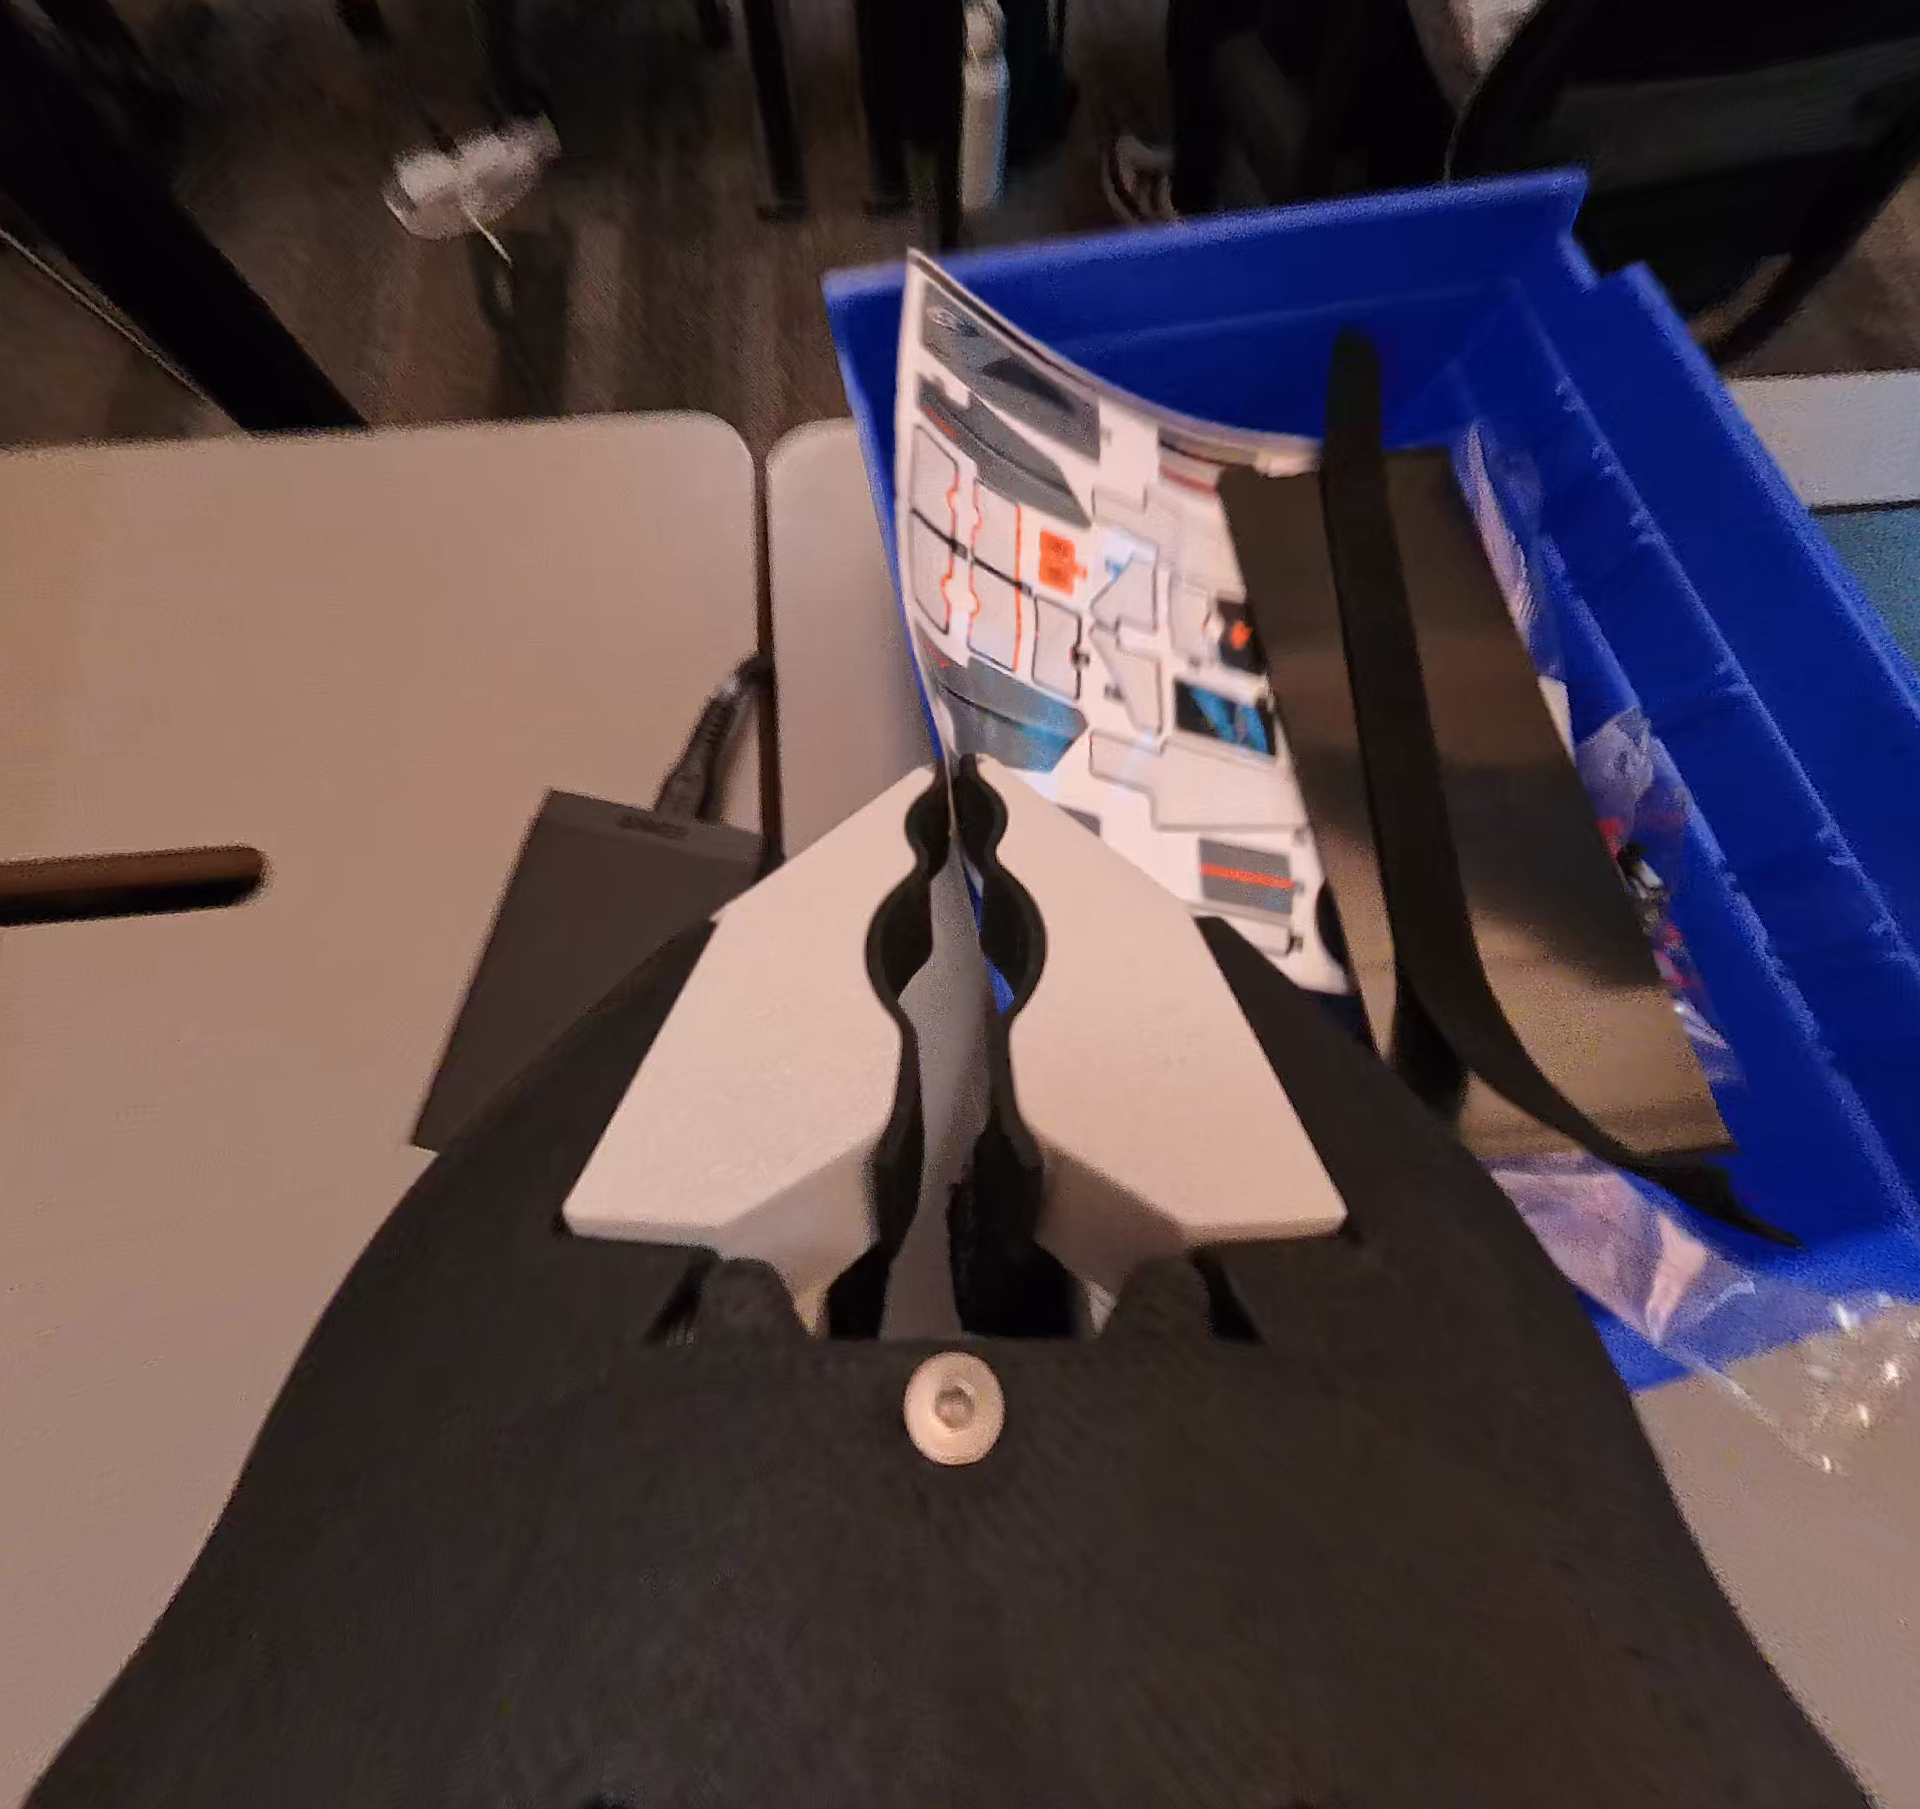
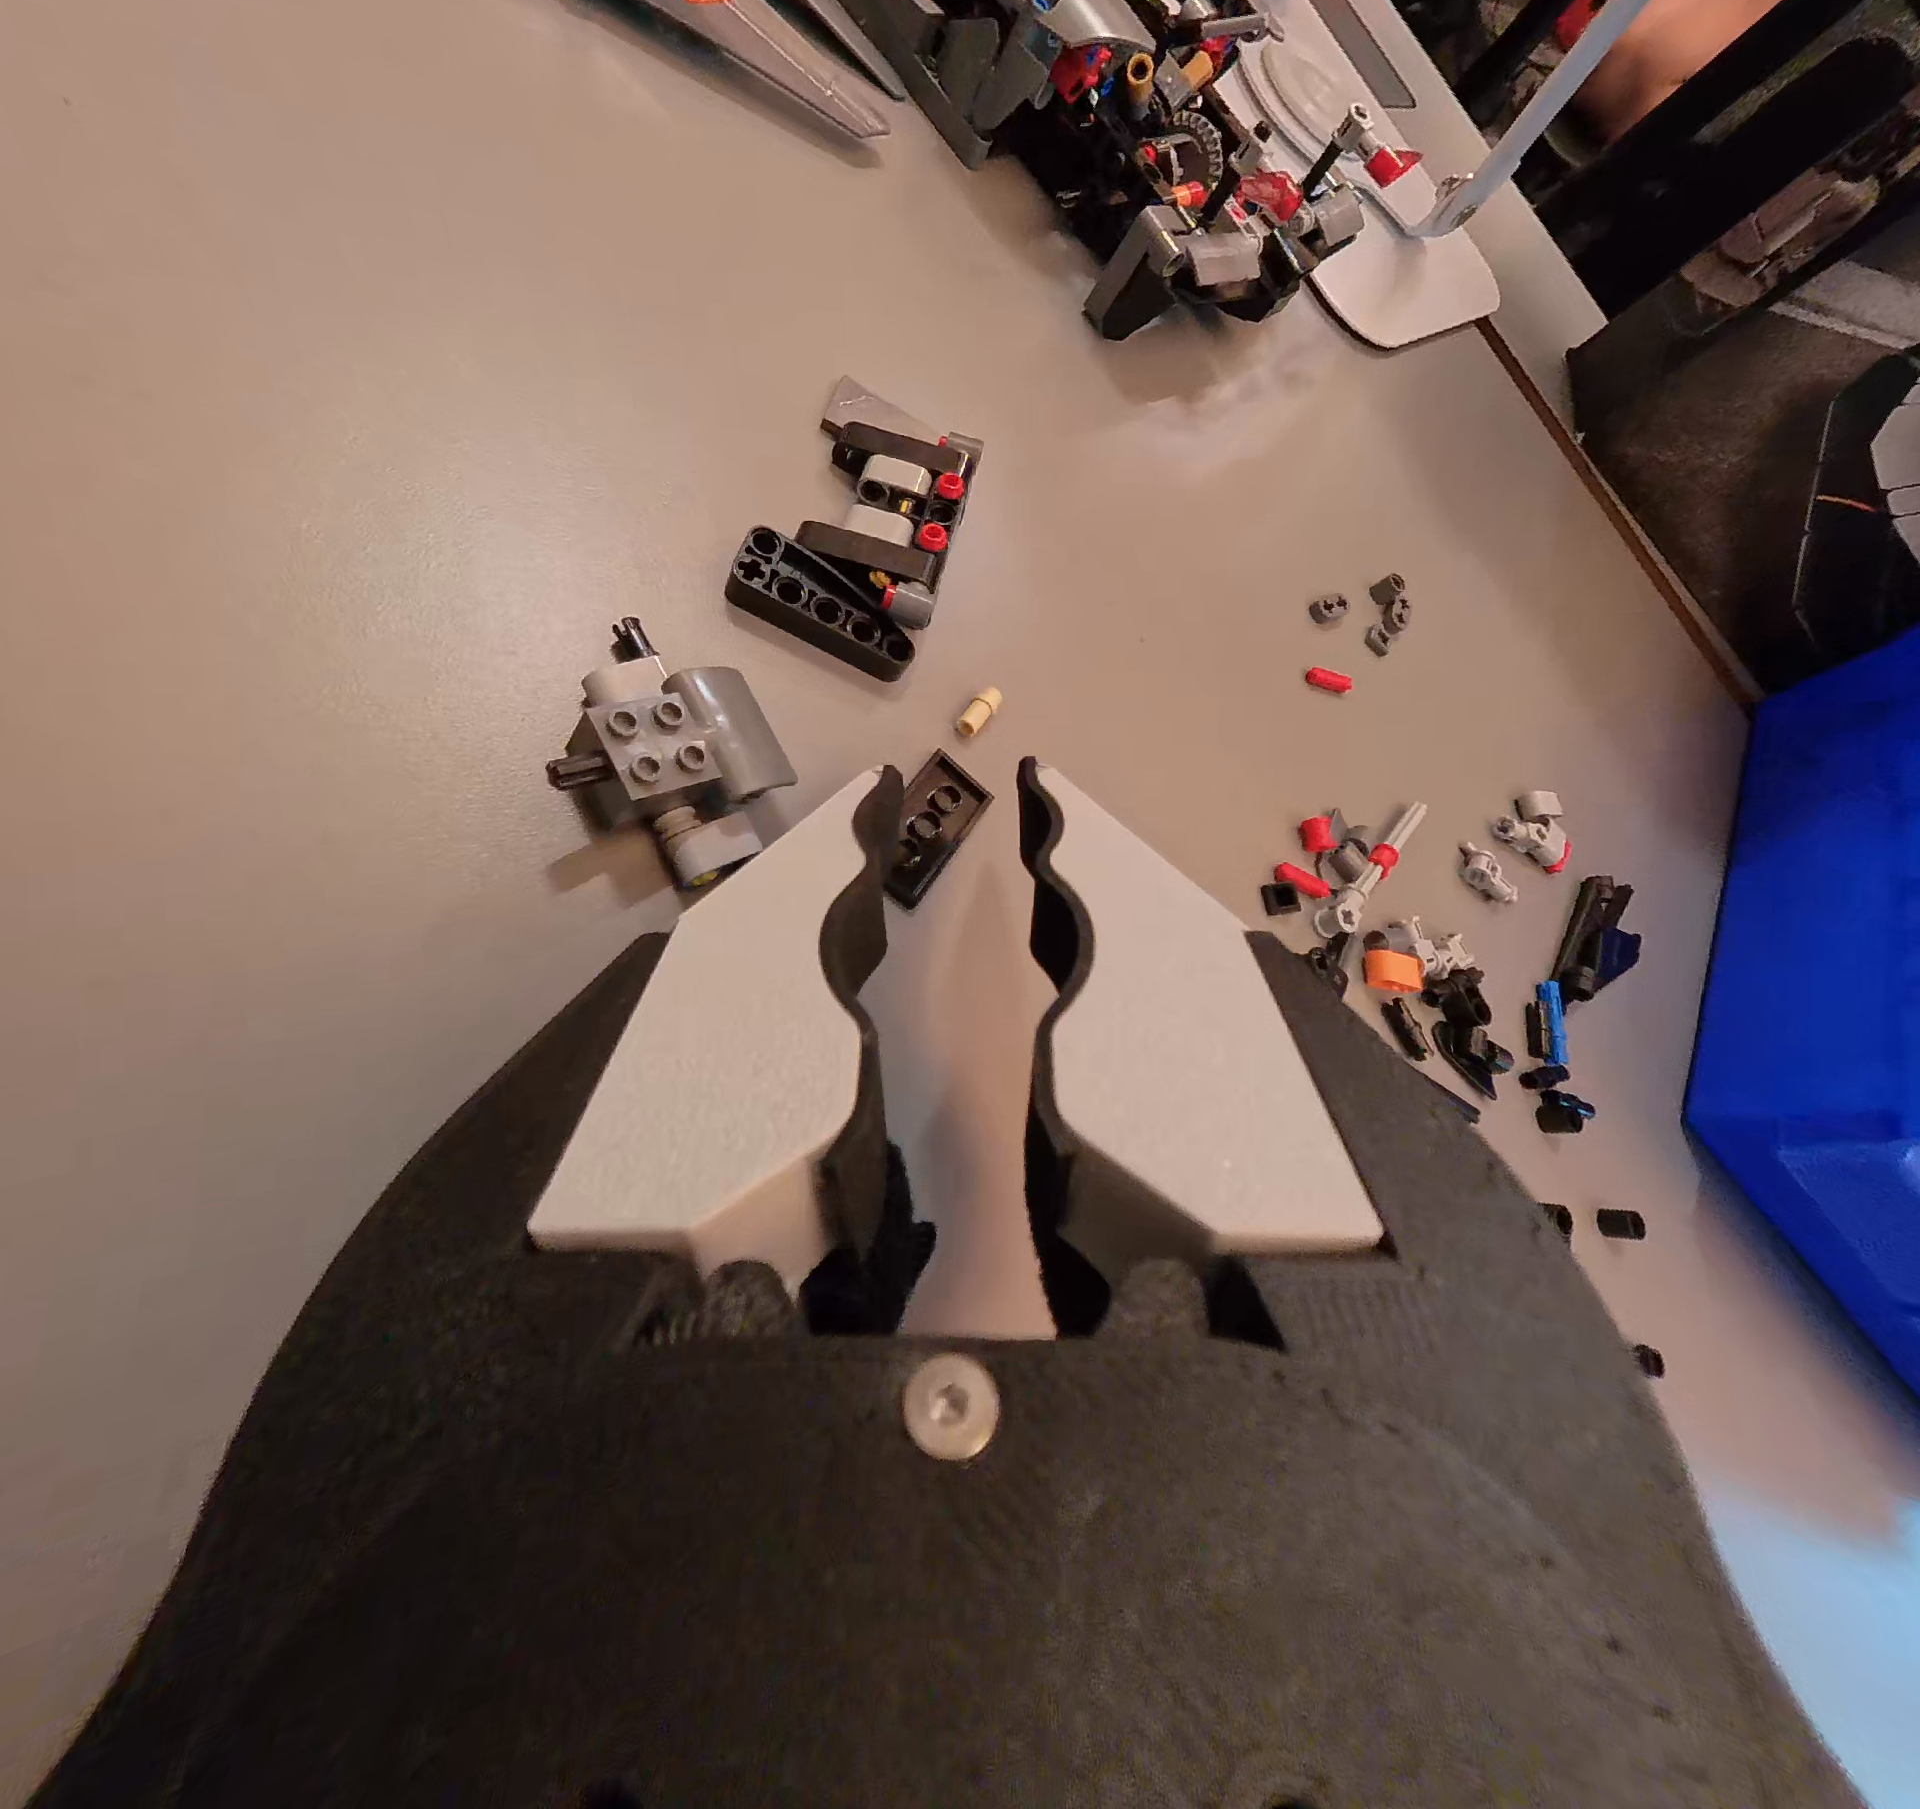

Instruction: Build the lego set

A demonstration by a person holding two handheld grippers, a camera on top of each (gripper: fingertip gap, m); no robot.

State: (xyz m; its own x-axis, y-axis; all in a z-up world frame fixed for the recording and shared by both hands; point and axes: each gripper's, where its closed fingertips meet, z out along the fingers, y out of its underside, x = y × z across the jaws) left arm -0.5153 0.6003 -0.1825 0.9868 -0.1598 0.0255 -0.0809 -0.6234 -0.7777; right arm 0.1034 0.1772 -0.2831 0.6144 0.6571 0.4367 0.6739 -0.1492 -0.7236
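Observation:
In the left wrist view my left gripper point(image 1: 954, 780) is shut on the lower corner of a printed sticker sheet point(image 1: 1039, 564). The sheet leans up out of a blue bin point(image 1: 1247, 305). In the right wrist view my right gripper point(image 2: 956, 772) is open just above the table. A small black studded plate point(image 2: 935, 824) lies between its fingertips, close to the left one. A tan pin point(image 2: 979, 712) lies just ahead. A grey sub-assembly point(image 2: 665, 762) is to the left and a black beam sub-assembly point(image 2: 862, 544) is further ahead.
The bin also holds black strips point(image 1: 1455, 720) and clear plastic bags point(image 1: 1662, 1240). A grey power adapter point(image 1: 582, 928) lies on the table beside it. The large model point(image 2: 1143, 97) stands at the back. Loose small pieces point(image 2: 1434, 928) lie right, near the blue bin point(image 2: 1818, 980). The grippers' ends are close to 75 cm from one another. Between my left fingertips and the grey power adapter point(image 1: 582, 928) there is roughly 12 cm.

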